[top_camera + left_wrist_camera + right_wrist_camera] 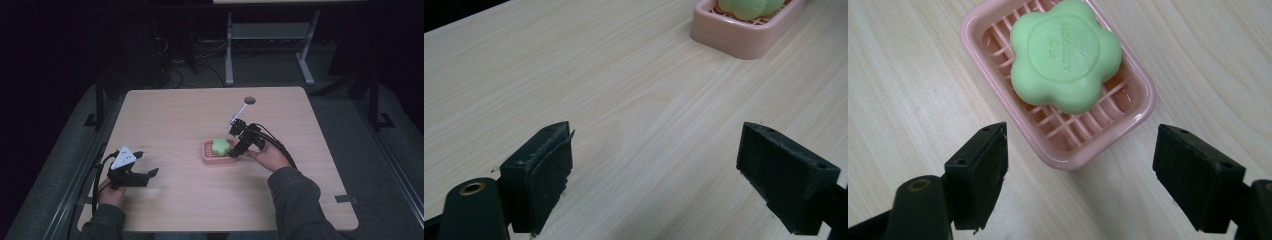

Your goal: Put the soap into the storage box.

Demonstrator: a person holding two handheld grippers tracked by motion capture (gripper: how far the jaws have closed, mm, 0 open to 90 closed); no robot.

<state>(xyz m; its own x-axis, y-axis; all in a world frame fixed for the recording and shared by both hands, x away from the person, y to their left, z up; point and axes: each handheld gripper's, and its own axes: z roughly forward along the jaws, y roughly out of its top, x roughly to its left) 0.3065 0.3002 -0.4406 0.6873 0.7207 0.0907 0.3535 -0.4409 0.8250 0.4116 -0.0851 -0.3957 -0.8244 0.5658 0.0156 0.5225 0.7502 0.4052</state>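
Dark grey sleeves, black tongs [239, 148] with blocky jaws, trailing black cables, brass-ringed screw holes.

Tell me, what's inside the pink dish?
A green flower-shaped soap lies inside the pink dish, on its slatted grid. The soap covers the grid beneath it, so that part stays hidden.

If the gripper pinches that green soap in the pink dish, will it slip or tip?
The soap looks smooth with rounded lobes, so it may slip. It lies flat and low, so tipping seems unlikely. The dish looks light and might slide.
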